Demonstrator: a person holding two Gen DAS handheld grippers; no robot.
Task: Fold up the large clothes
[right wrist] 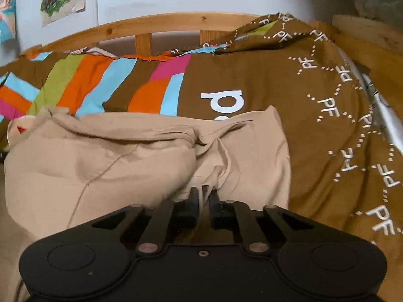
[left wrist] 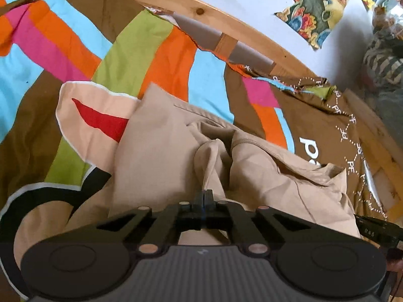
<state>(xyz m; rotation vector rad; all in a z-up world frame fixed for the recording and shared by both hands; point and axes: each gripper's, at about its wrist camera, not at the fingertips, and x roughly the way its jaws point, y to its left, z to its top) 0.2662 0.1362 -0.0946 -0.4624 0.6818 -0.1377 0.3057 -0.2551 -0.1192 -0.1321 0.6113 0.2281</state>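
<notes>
Across the bed, a striped bedspread [right wrist: 105,85] in brown, orange, blue, green and pink is spread flat, evidently to serve as the folding surface; its brown part with white lettering lies to the right. Behind it a wooden bed rail [right wrist: 161,24] runs along the far side, under a pale wall hung with colourful pictures.

On the near part of the bedspread a large beige garment [right wrist: 95,163] is bunched in loose folds, with a lighter panel bearing a red shape [left wrist: 100,119] showing at its far left edge. It is not yet laid flat, so the fold is judged to be at an early stage.

The left tongs [left wrist: 206,196] are pressed fully together on a ridge of the beige cloth, which rises away from their tips; the cloth appears to be pinched there so that it can be lifted or drawn.

The right tongs [right wrist: 203,196] are held slightly apart, with a thin pleat of the same garment caught between them; the grip seems light, and whether it is firm cannot be told.
</notes>
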